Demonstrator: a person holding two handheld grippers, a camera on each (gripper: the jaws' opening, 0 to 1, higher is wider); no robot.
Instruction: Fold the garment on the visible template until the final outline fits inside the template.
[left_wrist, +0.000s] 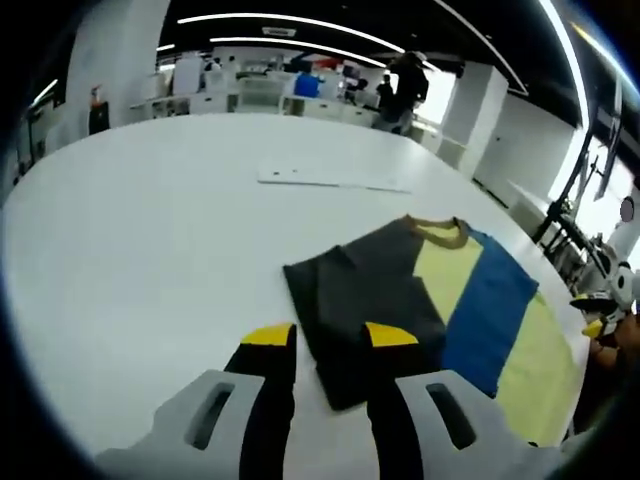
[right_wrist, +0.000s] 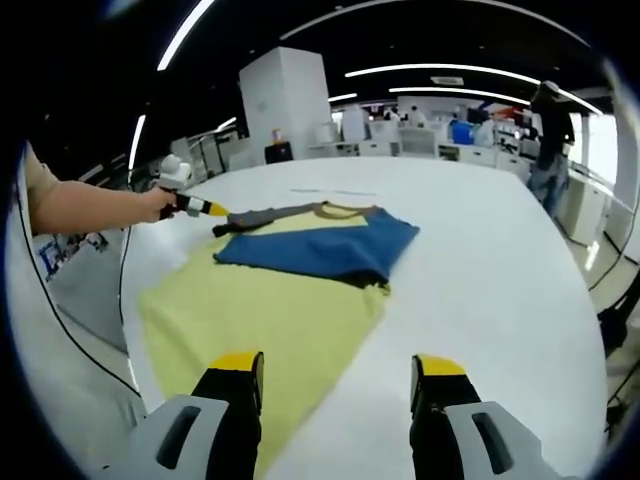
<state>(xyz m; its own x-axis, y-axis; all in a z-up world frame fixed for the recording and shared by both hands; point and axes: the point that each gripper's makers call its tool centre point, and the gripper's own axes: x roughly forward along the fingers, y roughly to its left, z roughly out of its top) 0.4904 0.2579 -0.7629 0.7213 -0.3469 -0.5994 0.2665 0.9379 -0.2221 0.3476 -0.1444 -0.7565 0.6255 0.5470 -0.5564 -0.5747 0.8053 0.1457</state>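
Note:
A T-shirt lies flat on the white table (left_wrist: 150, 260), with a dark grey part (left_wrist: 360, 300), a blue band (left_wrist: 490, 310), pale yellow cloth (left_wrist: 540, 370) and a tan collar (left_wrist: 440, 232). My left gripper (left_wrist: 330, 338) is open at the grey part's near edge, with grey cloth showing between its jaws. The right gripper view shows the same left gripper (right_wrist: 205, 208), held by a hand at the grey sleeve (right_wrist: 265, 215). My right gripper (right_wrist: 340, 368) is wide open over the shirt's yellow end (right_wrist: 270, 310), the blue fold (right_wrist: 320, 245) beyond. The right gripper (left_wrist: 600, 315) also peeks in beside the yellow hem.
A flat white strip (left_wrist: 330, 180) lies on the table beyond the shirt. The table edge (right_wrist: 130, 300) runs close to the yellow hem. A person's forearm (right_wrist: 90, 205) reaches in. People (left_wrist: 405, 90) and desks stand far behind.

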